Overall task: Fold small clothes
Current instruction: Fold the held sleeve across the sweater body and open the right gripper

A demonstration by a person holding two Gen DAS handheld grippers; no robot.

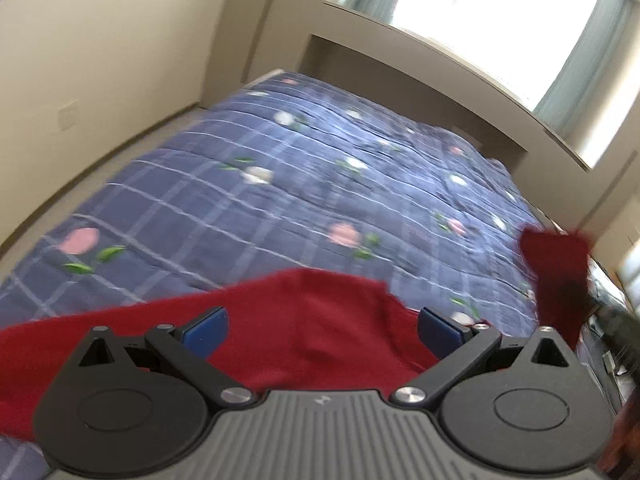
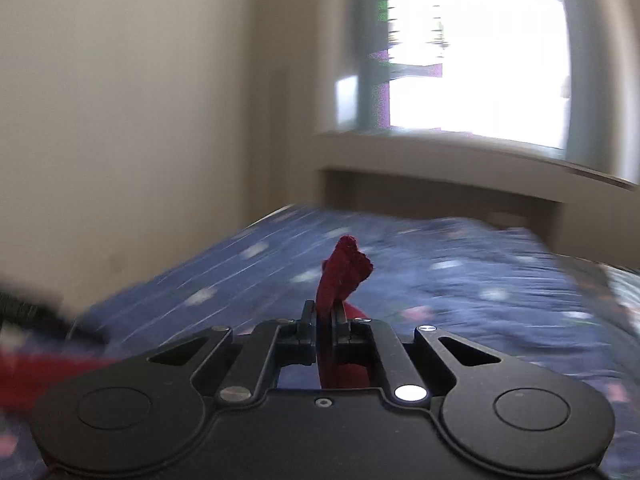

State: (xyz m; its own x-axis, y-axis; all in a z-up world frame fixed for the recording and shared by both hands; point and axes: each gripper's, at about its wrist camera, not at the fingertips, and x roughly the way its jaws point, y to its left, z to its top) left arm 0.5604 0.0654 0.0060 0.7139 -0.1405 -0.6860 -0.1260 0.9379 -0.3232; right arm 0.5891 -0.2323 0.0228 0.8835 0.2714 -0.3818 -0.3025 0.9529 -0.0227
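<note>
The red garment (image 1: 304, 320) lies spread near the bed's (image 1: 280, 184) front edge, one end lifted off the blue checked cover toward its right edge. My right gripper (image 2: 325, 320) has its fingers pinched nearly closed on a bunched fold of it. My left gripper (image 1: 320, 326) hangs above the cloth, fingers spread wide, gripping nothing

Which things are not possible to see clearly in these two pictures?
- Left wrist view: the red garment is partly hidden by the left gripper; its kind is unclear.
- Right wrist view: motion blur smears the bedspread.
- Right wrist view: the right gripper hides most of the garment.
</note>
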